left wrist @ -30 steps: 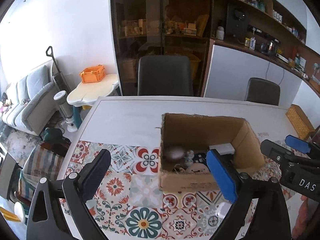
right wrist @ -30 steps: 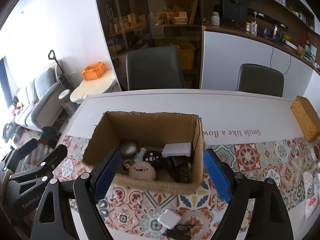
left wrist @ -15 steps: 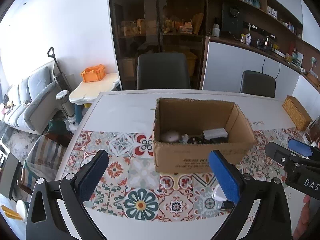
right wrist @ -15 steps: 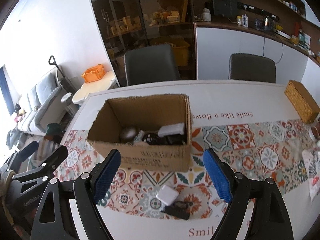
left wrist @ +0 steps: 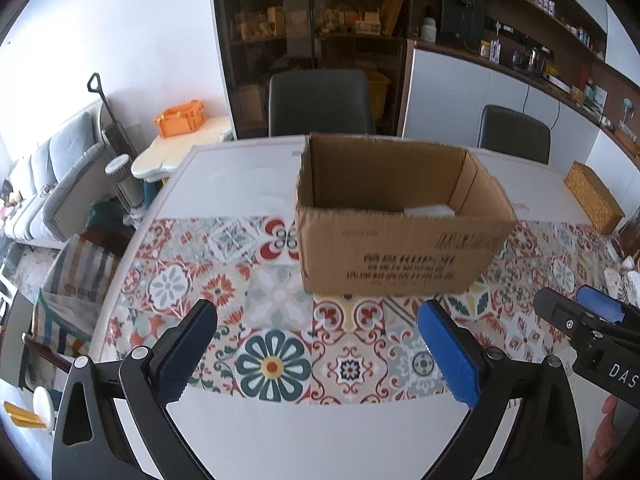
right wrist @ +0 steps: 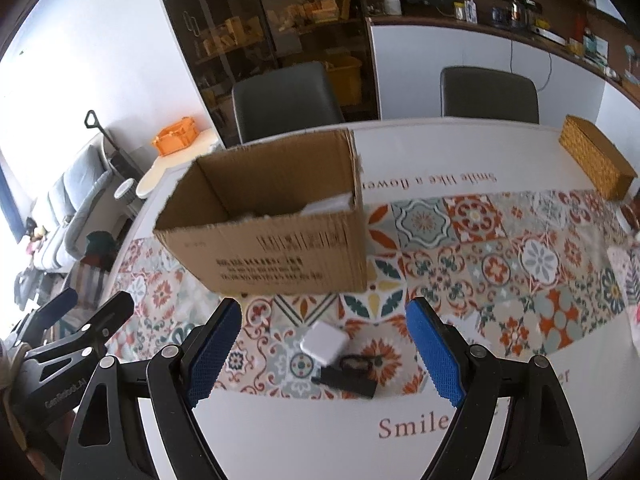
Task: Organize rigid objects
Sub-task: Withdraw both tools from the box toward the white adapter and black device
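Below: white block (right wrist: pixel 322 341) beside box (right wrist: pixel 280 248)

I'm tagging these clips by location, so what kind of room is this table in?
Most likely a home dining and living area: dark dining chairs stand at the patterned table, a grey sofa sits to one side, and wall shelves carry bottles and small appliances.

The cardboard box (right wrist: pixel 280 232) near wall hides its contents; only a white sliver (right wrist: pixel 328 204) shows. Printed lettering (left wrist: pixel 408 266) on the box is blurred. The right gripper (left wrist: pixel 596 332) is cut off at the right edge.
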Demonstrator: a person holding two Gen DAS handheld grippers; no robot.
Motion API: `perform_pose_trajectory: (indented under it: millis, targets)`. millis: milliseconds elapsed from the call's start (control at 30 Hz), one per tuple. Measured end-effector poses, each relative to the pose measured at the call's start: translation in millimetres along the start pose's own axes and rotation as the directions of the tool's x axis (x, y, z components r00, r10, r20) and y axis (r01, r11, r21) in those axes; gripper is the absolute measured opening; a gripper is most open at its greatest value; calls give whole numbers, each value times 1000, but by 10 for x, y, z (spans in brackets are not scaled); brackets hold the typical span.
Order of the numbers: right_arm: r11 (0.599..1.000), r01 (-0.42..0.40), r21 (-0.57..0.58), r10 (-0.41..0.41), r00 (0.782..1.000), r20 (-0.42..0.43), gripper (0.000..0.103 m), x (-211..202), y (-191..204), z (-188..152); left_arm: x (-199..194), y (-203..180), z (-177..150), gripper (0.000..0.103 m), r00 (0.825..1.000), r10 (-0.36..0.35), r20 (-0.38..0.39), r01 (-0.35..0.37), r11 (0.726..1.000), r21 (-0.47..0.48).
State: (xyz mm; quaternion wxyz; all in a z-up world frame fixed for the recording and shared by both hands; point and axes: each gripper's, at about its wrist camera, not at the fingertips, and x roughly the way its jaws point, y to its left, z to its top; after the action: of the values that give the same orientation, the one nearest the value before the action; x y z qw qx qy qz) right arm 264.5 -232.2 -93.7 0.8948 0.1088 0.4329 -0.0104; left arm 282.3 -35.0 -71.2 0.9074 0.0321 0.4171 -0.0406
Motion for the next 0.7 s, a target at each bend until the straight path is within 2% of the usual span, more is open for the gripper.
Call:
perform_pose_trajectory:
  millis: [200,333,700]
  targets:
    - [1000,12,26,-11,999,-33,84,105,-18,-225,52,10,-173,102,1000,-28,-9,28,999,25]
    - [999,19,29,-18,999,-45,84,169,-3,-372,78,21,-255,102,1000,-6,0,6,998,59]
    - [993,33,111,-22,995,-99,85,416,-79,-698,403,36,-458,102,996,-26,-81,34,995,97]
